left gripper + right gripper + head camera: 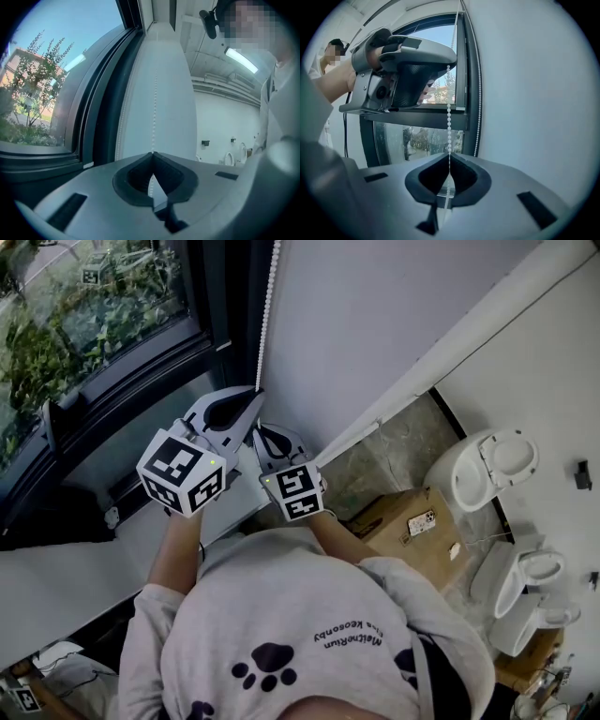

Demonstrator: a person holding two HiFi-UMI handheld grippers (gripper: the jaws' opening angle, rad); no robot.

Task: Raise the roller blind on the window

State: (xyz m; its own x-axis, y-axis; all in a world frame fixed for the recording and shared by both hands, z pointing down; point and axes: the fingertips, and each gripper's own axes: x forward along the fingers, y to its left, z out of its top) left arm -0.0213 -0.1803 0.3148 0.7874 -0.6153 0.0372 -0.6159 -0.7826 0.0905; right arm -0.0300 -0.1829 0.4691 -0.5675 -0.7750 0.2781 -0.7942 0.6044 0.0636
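While the window (75, 324) glass shows bare and the roller blind itself is out of view, the raising looks under way, with what is left unclear. The left gripper (152, 155) and, just below it, the right gripper (449, 157) both have their jaws pinched together on the bead chain (449, 117) beside the window.

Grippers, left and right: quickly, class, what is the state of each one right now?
Left gripper: closed, pinching the bead chain.
Right gripper: closed on the same bead chain, lower down.
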